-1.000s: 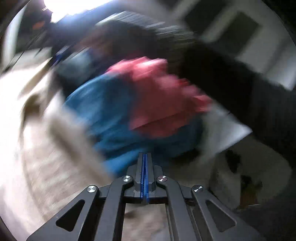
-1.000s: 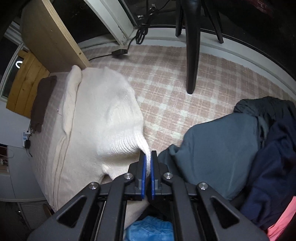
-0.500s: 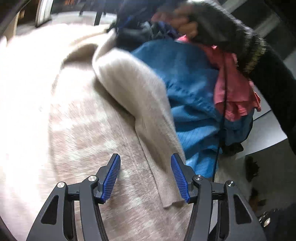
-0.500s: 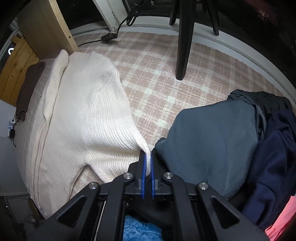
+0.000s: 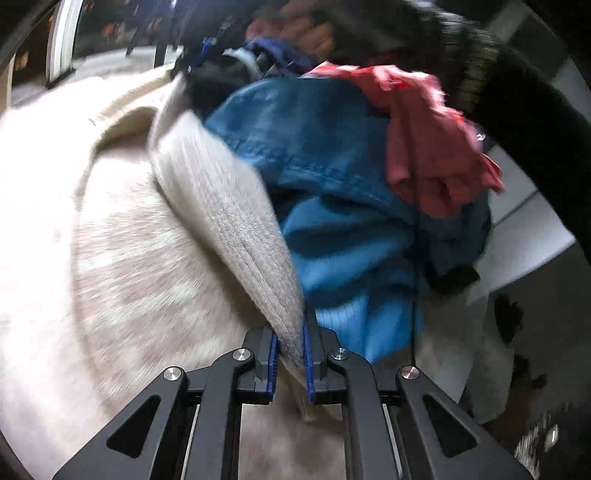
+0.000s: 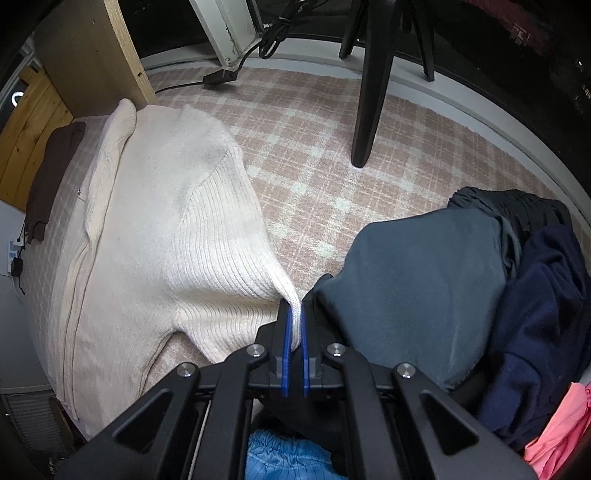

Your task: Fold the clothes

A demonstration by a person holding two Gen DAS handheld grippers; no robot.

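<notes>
Sweater: one cream knit sweater (image 6: 155, 236) lies spread in front of you on the pink plaid cover (image 6: 317, 177), its body flat, its ribbed parts drawn up toward both claws.
Count of other clothes: beside the sweater you have a heap with one grey garment (image 6: 424, 295), one navy garment (image 6: 546, 317), one blue garment (image 5: 332, 177) and one pink garment (image 5: 432, 147); a dark brown piece (image 6: 48, 184) lies apart at the cover's far left edge.
Right claw: your right gripper (image 6: 294, 325) is pressed together on a pulled-up ribbed peak of the sweater, the knit pinched thin between the blue pads.
Left claw: your left gripper (image 5: 290, 347) has its jaws closing on a ribbed band of the sweater; the band runs between the blue pads (image 5: 272, 354), and both pads touch the knit.
Your hand: in the left view a hand (image 5: 310, 29) in a dark sleeve (image 5: 517, 96) shows above the heap, blurred.
Surroundings: one black chair leg (image 6: 369, 103) stands on the cover beyond the sweater, a black cable (image 6: 221, 77) lies near the far edge, and a wooden panel (image 6: 88, 55) rises at the sweater's far corner.
</notes>
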